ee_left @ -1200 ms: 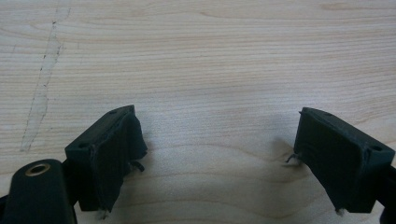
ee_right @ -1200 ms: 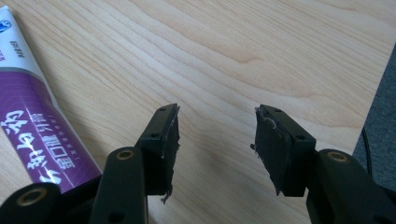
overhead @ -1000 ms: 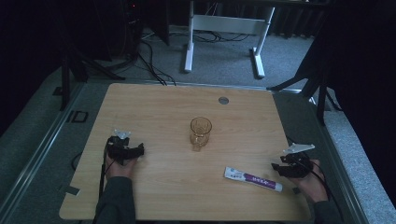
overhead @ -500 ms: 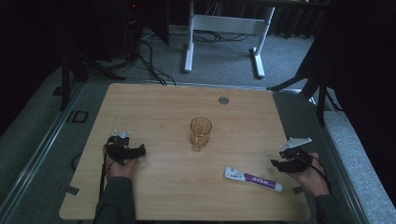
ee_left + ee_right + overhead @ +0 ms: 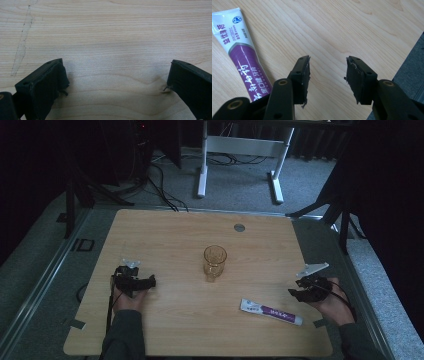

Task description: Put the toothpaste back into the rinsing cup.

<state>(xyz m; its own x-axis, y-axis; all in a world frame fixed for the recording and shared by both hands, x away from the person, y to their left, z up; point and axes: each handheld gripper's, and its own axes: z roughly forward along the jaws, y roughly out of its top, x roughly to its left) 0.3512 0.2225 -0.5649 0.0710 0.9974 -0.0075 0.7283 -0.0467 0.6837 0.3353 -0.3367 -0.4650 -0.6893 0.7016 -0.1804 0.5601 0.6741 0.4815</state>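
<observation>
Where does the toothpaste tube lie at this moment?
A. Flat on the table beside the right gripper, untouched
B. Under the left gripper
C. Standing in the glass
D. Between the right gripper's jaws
A: the tube lies flat on the table, just left of the right gripper, whose open jaws have just been closing on nothing.

The glass (image 5: 215, 262) stands upright near the middle of the table (image 5: 165, 235). The tube (image 5: 271, 312) lies flat in front of it and to the right, well apart from it. The right gripper (image 5: 299, 292) is just right of the tube, near the table's right edge. The left gripper (image 5: 145, 282) is left of the glass, on the table. A small round cap (image 5: 239, 227) sits behind the glass.
</observation>
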